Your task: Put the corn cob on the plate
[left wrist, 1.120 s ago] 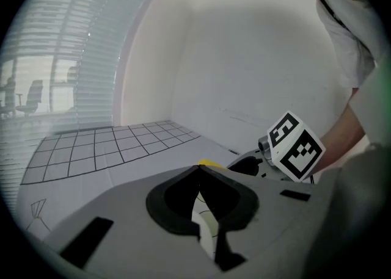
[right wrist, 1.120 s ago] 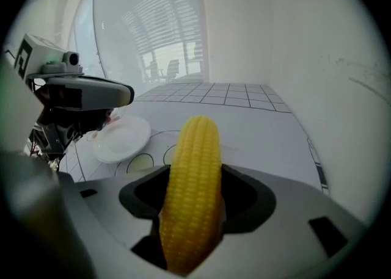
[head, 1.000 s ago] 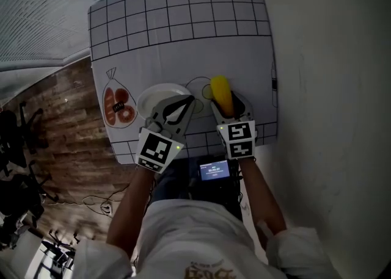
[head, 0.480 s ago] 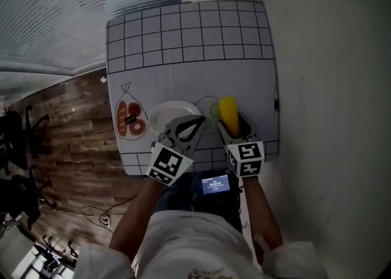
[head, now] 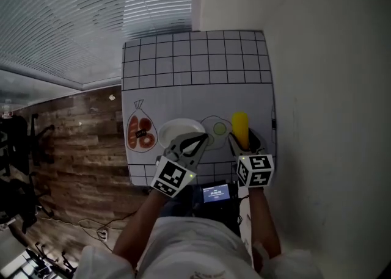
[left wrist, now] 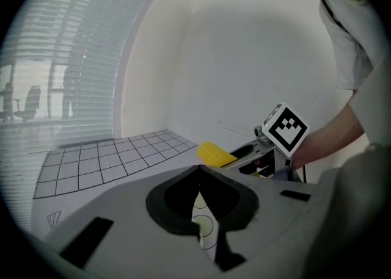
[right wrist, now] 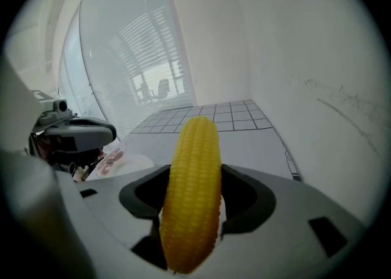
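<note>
- Your right hand-held gripper [right wrist: 192,195] is clamped on the corn cob [right wrist: 194,162], with one jaw pressed to each side. The cob's near end drops out of sight behind the gripper body, and its far tip pokes past the jaws.
- Your left hand-held gripper [left wrist: 198,169] has its jaws closed tip to tip, with nothing between them. Its body blocks most of the table just ahead of it, leaving only a sliver visible through the slit.
- In the head view, the left hand-held gripper covers the near right edge of the white plate [head: 176,131].
- The corn cob is off the plate, to its right and near it. Whether it touches the table [head: 195,91] is hard to make out.
- The far part of the table carries a black grid [head: 195,58].
</note>
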Available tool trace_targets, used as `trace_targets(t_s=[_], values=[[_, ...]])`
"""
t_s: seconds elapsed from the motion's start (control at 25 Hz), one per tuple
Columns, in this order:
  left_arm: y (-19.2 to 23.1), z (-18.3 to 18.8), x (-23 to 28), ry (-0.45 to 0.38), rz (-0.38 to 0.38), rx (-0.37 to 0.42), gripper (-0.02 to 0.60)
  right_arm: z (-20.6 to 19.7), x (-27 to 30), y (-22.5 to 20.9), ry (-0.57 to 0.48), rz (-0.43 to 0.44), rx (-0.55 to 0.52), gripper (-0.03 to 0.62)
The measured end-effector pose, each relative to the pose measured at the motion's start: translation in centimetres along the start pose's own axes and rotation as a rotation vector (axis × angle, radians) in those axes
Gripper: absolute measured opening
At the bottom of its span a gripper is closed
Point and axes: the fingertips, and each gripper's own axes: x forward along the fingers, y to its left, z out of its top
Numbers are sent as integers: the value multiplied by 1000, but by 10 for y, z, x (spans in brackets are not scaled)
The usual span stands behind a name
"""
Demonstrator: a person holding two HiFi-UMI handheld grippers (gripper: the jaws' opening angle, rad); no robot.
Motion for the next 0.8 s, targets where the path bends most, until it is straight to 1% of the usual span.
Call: trace_targets(t_s=[0.16, 0.32, 0.48, 0.8], values=[[1, 4, -7, -18, 19, -20, 9, 3, -5, -1, -2, 4, -6, 258], [1, 6, -11, -23, 27, -19, 9, 12, -6, 2, -9, 13, -25, 258], [-1, 7, -16, -42, 44, -51, 9, 13, -9, 5, 1, 23, -36, 258], [7, 13, -24, -61, 70, -35, 9, 24, -3, 10, -14, 38, -59, 258]])
